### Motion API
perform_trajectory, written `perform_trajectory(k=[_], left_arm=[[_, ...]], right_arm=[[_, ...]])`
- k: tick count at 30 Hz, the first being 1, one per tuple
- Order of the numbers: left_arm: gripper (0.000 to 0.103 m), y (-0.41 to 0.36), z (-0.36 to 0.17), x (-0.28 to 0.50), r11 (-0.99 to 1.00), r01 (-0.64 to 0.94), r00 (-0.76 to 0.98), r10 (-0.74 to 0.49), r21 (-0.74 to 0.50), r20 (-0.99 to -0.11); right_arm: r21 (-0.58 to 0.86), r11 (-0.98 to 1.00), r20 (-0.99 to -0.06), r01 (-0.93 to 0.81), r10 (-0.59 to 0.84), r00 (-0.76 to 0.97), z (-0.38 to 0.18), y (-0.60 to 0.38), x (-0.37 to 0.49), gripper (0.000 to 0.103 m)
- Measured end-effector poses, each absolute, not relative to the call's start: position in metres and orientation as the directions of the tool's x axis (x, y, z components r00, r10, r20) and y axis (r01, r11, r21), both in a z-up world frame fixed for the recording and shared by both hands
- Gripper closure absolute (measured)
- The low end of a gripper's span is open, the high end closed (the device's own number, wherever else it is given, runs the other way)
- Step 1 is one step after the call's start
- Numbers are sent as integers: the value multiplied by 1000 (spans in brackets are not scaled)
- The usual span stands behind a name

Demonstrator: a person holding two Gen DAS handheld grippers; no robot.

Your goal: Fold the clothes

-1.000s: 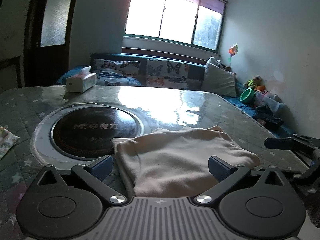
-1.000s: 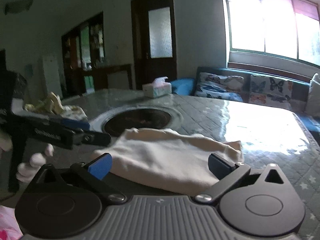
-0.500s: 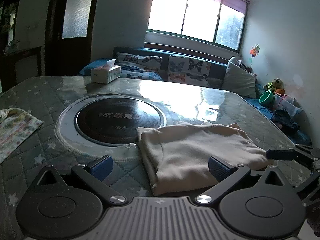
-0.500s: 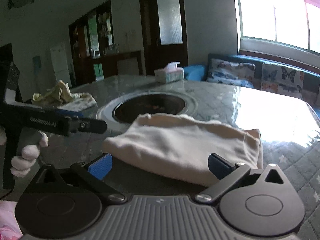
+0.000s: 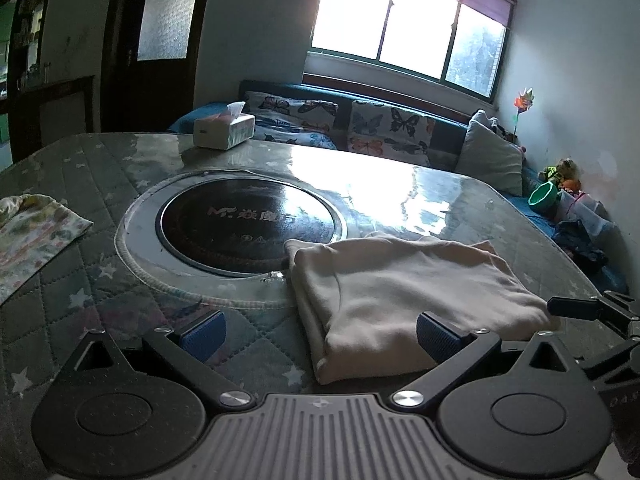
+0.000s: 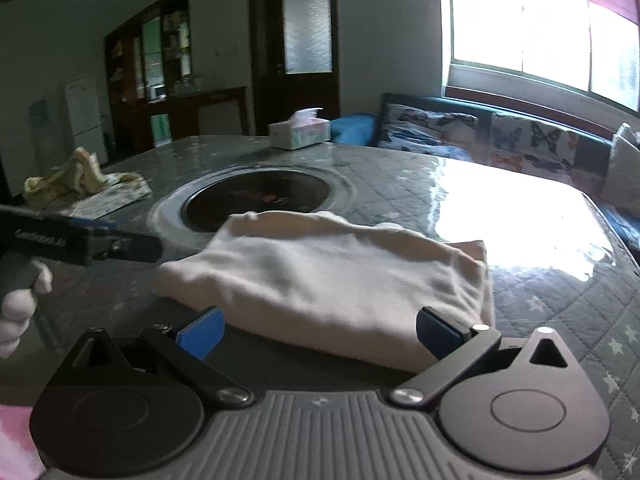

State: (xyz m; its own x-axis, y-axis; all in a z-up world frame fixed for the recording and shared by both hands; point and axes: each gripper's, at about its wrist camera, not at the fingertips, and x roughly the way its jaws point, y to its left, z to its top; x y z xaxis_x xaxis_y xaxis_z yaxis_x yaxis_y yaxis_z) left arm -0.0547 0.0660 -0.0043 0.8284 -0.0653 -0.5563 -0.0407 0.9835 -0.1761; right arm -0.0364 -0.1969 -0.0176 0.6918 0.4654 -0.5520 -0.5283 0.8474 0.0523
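A folded cream garment (image 5: 404,292) lies flat on the quilted table, next to the round black cooktop (image 5: 248,228). It also shows in the right wrist view (image 6: 332,276). My left gripper (image 5: 318,334) is open and empty, just short of the garment's near edge. My right gripper (image 6: 318,332) is open and empty, just short of the garment's near edge on its side. The right gripper's arm shows at the right edge of the left wrist view (image 5: 592,308). The left gripper's arm shows at the left of the right wrist view (image 6: 80,240).
A floral cloth (image 5: 32,232) lies at the table's left; a crumpled yellow cloth (image 6: 76,176) sits with it. A tissue box (image 5: 224,128) stands at the far edge. A sofa with butterfly cushions (image 5: 360,128) runs behind the table.
Both grippers have pulled back and lifted away from the folded garment, which stays flat on the table. Both stay open.
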Motion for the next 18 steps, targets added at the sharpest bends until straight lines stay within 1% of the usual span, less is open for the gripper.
perform_trajectory(k=[6,11,13,18], left_arm=[[0,68,-8,-32,985,-67,806,-43,-162,-591],[2,62,-17,-16,993,-54,773,-26,-107,-634],[6,60,-22,-12,995,-53,760,-18,-89,-650],[7,57,-32,-7,998,-46,736,7,-40,-677]], right_arm=[[89,861,-569,-501,456,684,-22,-193,-12,0],[96,872,-593,-481,438,676,-32,-191,5,0],[89,879,-611,-468,419,671,-38,-190,9,0],[54,886,-638,-461,385,667,-49,-186,10,0]])
